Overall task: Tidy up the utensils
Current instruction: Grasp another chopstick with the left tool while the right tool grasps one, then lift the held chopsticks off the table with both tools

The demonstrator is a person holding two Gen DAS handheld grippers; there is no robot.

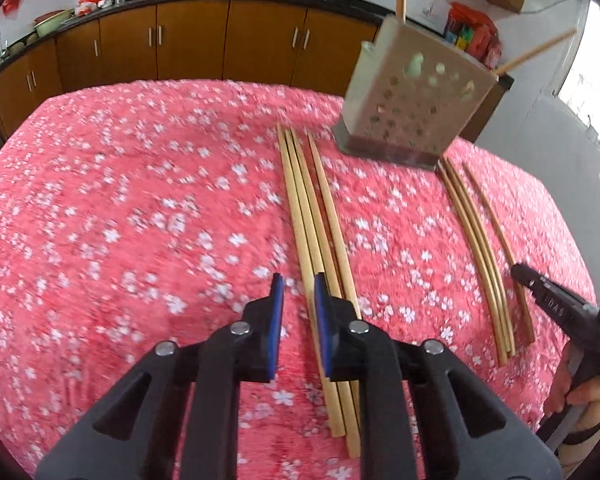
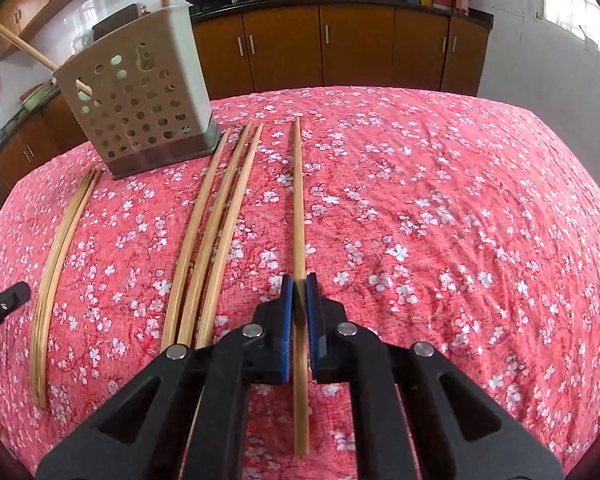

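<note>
A perforated grey utensil holder (image 1: pixel 414 114) (image 2: pixel 140 104) stands at the far side of the pink flowered tablecloth, with two chopsticks sticking out of it. Several bamboo chopsticks (image 1: pixel 312 216) lie in a group in front of it, and another group (image 2: pixel 216 224) (image 1: pixel 476 256) lies to its right. My left gripper (image 1: pixel 298 292) is open and empty, hovering over the near ends of the left group. My right gripper (image 2: pixel 299 288) is shut on a single chopstick (image 2: pixel 299 200) that lies along the cloth. Its tip also shows in the left wrist view (image 1: pixel 540 284).
The tablecloth (image 2: pixel 440 220) covers the whole table. Brown kitchen cabinets (image 1: pixel 188 44) with a dark counter, woks and jars run behind it. A window (image 2: pixel 572 12) is at the right.
</note>
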